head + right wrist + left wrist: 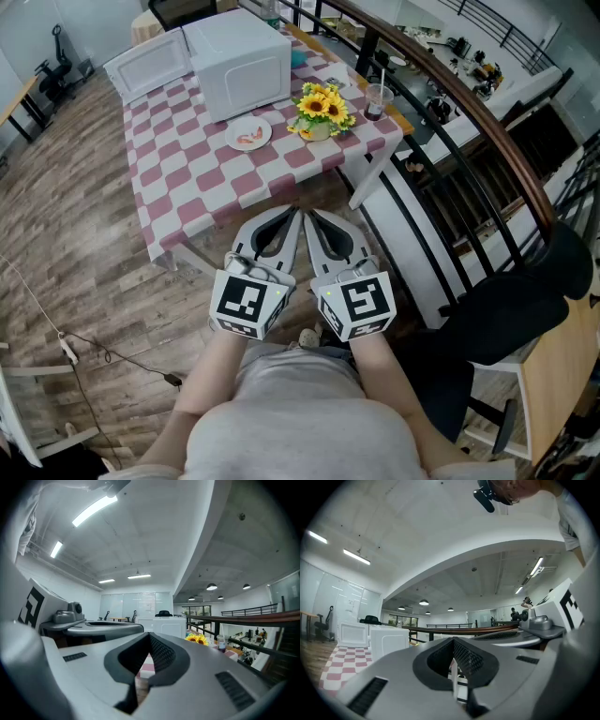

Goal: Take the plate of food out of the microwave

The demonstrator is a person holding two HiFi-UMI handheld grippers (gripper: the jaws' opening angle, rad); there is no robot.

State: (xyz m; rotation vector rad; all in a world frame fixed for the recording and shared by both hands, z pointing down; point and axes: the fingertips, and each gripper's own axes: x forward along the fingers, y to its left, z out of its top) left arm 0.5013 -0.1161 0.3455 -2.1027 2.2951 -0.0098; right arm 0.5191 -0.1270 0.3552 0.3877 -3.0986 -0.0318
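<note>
Seemingly done: the plate of food [248,133] sits on the table [206,178] just before the open microwave [239,61], while the left gripper [289,221] and right gripper [317,223] hang well back from it, jaws pressed together, empty

A pink-and-white checked cloth [187,178] draped the bench [367,178] in the upper middle of the head view, soft and matt. The microwave [239,61] was smooth white with a slight sheen. The plate [248,133] looked glazed. The floor [66,234] was worn wood planking. At the upper right, a polished wooden handrail [469,103] ran over black metal bars [450,155]. The left hand-held gripper [296,216] and right hand-held gripper [312,217] had matt grey plastic shells and black mesh-textured pads [161,654].
</note>
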